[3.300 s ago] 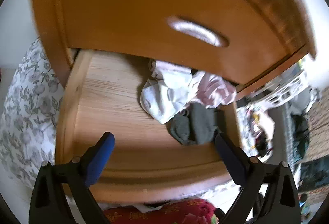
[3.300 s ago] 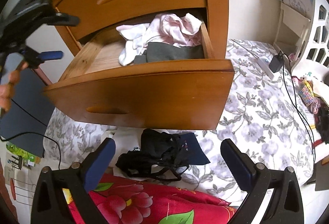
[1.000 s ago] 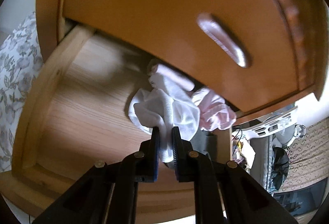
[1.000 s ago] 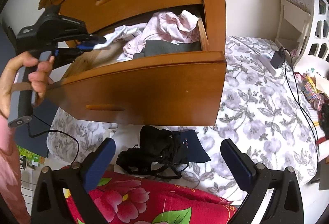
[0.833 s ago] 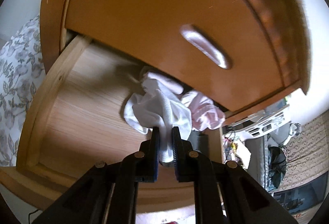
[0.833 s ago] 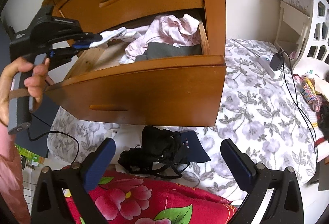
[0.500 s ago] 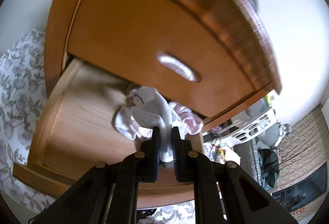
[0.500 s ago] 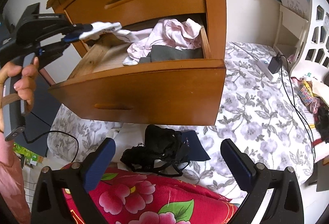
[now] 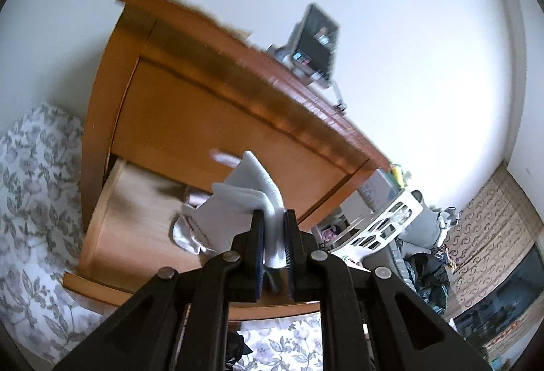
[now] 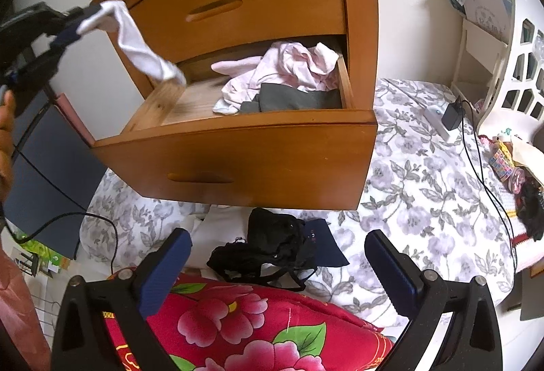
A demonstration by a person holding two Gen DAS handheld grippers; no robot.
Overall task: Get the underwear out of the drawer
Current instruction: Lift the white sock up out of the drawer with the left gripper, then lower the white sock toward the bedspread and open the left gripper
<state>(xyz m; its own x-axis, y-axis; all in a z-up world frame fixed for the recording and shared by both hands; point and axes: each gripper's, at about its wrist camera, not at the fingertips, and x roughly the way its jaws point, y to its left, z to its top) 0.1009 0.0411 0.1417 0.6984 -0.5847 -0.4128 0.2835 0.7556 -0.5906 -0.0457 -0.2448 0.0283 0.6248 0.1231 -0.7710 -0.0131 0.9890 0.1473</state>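
Two hand-held grippers, left hand-held gripper (image 9: 274, 228) clamping limp white underwear (image 10: 136, 44) upper left, above open wooden drawer (image 10: 238, 153), right hand-held gripper (image 10: 277, 272) spread wide over crumpled black garments (image 10: 272, 245), floral bedsheet (image 10: 425, 187).

left gripper (image 9: 273, 236) is clamped tight on white fabric and raised up; right gripper (image 10: 277, 260) hangs low, jaws wide apart.
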